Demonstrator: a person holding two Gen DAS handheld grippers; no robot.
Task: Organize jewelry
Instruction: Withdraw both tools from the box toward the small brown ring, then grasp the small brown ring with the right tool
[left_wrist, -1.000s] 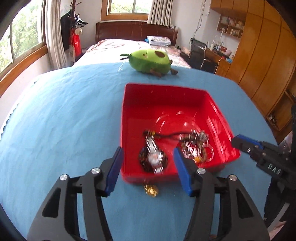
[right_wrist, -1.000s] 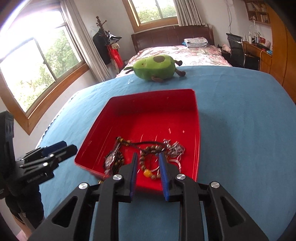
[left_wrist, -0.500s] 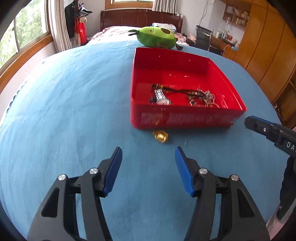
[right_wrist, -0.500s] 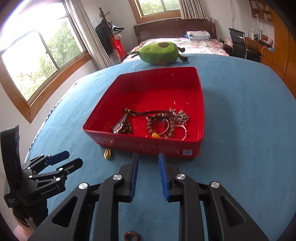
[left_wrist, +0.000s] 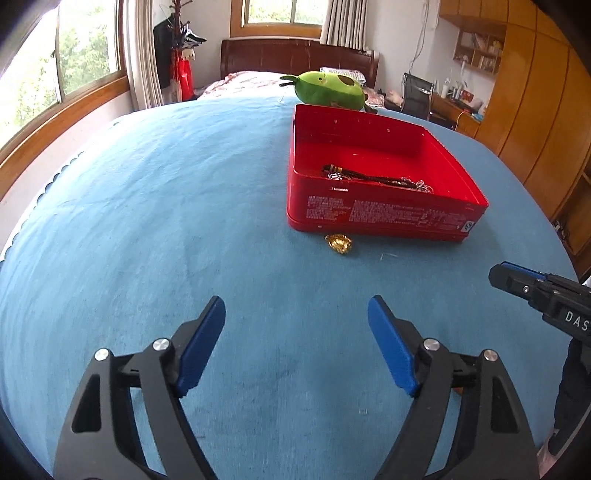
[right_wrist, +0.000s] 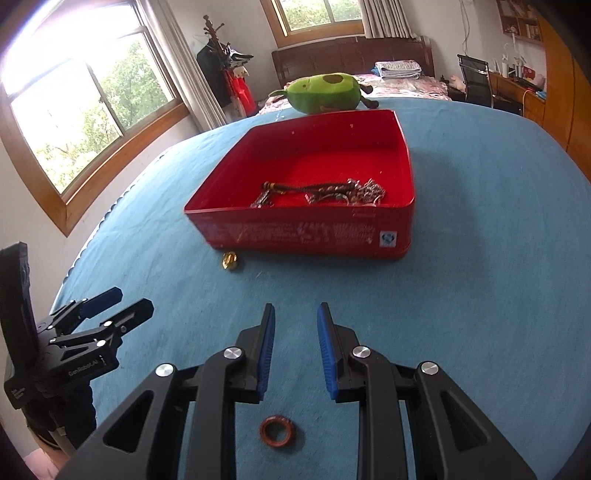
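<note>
A red tin tray (left_wrist: 384, 218) (right_wrist: 306, 236) sits on the blue cloth and holds a tangle of bracelets, beads and chains (right_wrist: 325, 192) (left_wrist: 373, 180). A small gold piece (left_wrist: 338, 244) (right_wrist: 231, 261) lies on the cloth just in front of the tray. A brown ring (right_wrist: 277, 431) lies on the cloth below my right gripper's fingers. My left gripper (left_wrist: 296, 332) is wide open and empty, well short of the gold piece. My right gripper (right_wrist: 296, 332) is open by a narrow gap and empty, back from the tray.
A green avocado plush toy (left_wrist: 330, 91) (right_wrist: 325, 93) lies behind the tray. The blue cloth (left_wrist: 166, 206) covers the whole table. A bed, a window, a chair and wooden wardrobes stand beyond it.
Both grippers have pulled back from the tray toward the near edge of the table. The right gripper's gap has widened slightly, and the brown ring has come into its view.
</note>
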